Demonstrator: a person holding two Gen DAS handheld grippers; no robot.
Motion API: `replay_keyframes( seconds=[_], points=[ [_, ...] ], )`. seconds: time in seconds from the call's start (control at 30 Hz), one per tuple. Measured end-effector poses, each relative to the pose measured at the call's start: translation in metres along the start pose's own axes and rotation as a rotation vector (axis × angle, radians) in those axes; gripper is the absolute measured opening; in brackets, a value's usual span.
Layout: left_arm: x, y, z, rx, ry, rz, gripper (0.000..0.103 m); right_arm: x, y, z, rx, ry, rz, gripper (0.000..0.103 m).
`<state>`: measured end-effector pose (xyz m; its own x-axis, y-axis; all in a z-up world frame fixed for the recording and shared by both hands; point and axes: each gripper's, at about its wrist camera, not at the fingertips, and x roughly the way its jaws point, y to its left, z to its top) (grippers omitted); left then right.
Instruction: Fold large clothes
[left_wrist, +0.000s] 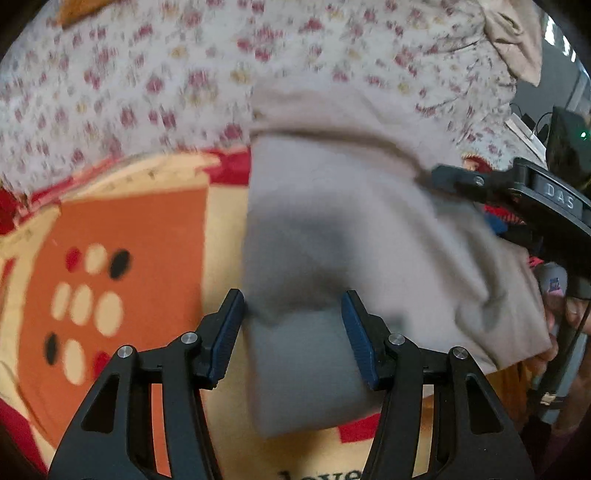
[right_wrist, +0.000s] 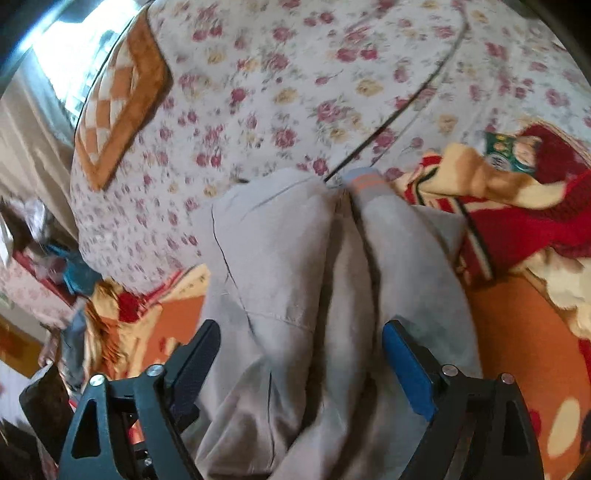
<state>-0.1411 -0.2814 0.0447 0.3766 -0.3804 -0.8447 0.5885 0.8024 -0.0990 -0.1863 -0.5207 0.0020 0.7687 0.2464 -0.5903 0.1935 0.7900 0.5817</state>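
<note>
My left hand-held gripper (left_wrist: 291, 325), bottom centre of frame: jaws half spread, grey garment (left_wrist: 332, 236) fold between blue pads, pinch unclear. My right hand-held gripper (right_wrist: 299, 354), bottom centre: jaws wide, straddling bunched grey cloth, pads not pressing. Garment lies mid-frame on orange-and-red blanket (left_wrist: 140, 236); floral bedsheet (right_wrist: 295, 81) fills upper frame. Orange checkered pillow (right_wrist: 122, 99) upper left.

The left gripper (left_wrist: 293, 314) points steeply down, its two blue pads apart. The right gripper (right_wrist: 301, 354) tilts down less, with its fingers spread wider.
</note>
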Motion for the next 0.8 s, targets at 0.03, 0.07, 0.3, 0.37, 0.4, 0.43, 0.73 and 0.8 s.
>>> replay_keyframes(
  seconds=[0.03,0.07,0.3,0.37,0.4,0.43,0.73,0.8],
  points=[
    [0.001,-0.001,-0.001,-0.002,-0.004,0.001,0.054,0.005,0.002,0.000,-0.019,-0.009,-0.008,0.047],
    [0.000,-0.003,-0.002,0.006,-0.011,0.002,0.054,0.008,0.002,0.001,-0.027,-0.011,-0.013,0.022],
    [-0.030,-0.017,0.012,0.014,-0.076,-0.072,0.054,-0.028,0.001,0.011,0.011,-0.106,0.068,0.008],
    [-0.029,-0.025,0.014,0.026,-0.080,-0.068,0.055,-0.041,-0.008,0.013,0.009,-0.131,-0.001,0.008],
    [-0.023,-0.029,0.014,0.039,-0.058,-0.058,0.055,-0.040,-0.015,0.013,0.013,-0.137,-0.051,0.008],
    [-0.014,-0.034,0.012,0.053,-0.025,-0.052,0.055,-0.035,-0.023,0.010,0.026,-0.127,-0.114,0.008],
    [-0.007,-0.031,0.006,0.055,-0.004,-0.031,0.055,-0.063,-0.026,0.004,0.036,-0.186,-0.242,0.052],
    [-0.008,-0.030,0.010,0.044,-0.010,-0.029,0.055,-0.070,-0.015,0.009,0.005,-0.179,-0.167,0.052]
  ],
)
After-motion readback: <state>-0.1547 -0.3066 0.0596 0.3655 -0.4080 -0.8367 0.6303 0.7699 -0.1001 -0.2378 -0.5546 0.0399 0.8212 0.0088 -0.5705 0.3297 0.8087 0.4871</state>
